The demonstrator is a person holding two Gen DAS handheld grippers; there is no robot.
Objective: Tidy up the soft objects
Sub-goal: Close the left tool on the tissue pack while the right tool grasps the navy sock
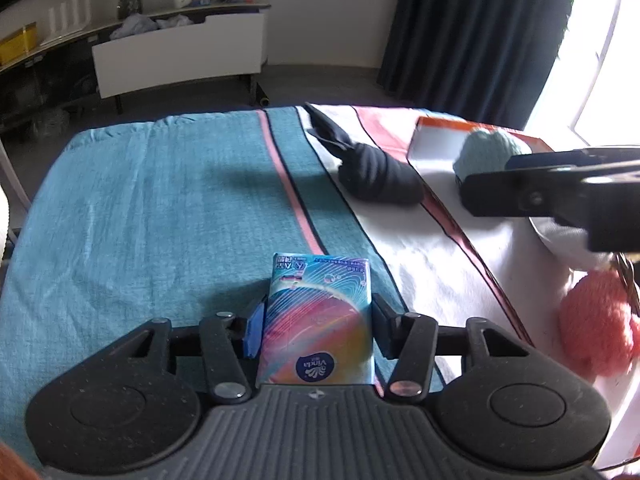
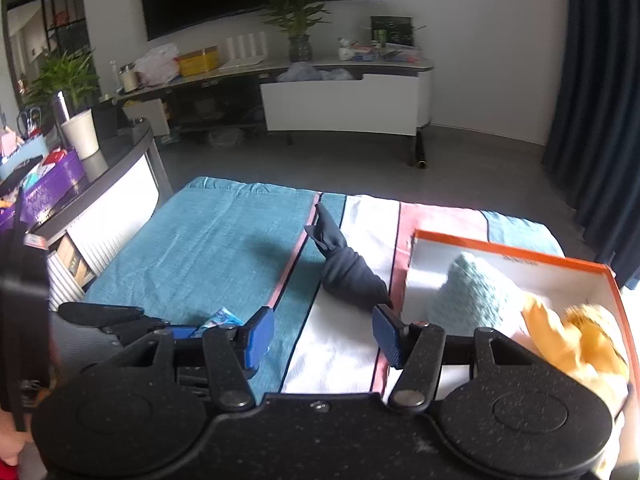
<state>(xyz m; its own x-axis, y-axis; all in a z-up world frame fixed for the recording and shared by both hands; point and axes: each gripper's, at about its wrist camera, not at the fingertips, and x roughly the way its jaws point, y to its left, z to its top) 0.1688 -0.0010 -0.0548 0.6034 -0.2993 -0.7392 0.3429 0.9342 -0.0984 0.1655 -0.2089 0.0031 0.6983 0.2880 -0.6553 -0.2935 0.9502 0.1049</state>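
Observation:
A colourful tissue pack (image 1: 320, 288) stands between the blue pads of my left gripper (image 1: 319, 320), which is shut on it just above the teal blanket (image 1: 160, 208). In the right wrist view my right gripper (image 2: 324, 334) is open and empty over the blanket's white stripe. A rolled black sock (image 2: 352, 276) lies just beyond it, next to the orange box (image 2: 512, 246). The box holds a pale blue fluffy item (image 2: 472, 296) and a yellow plush (image 2: 580, 340). In the left wrist view, a pink fluffy item (image 1: 596, 320) lies at the right edge.
A dark side table (image 2: 120, 156) with a white cup (image 2: 82, 132) and purple boxes stands left of the blanket. Behind it are grey floor, a long low cabinet (image 2: 340, 96) with plants, and dark curtains (image 2: 600, 80) at the right.

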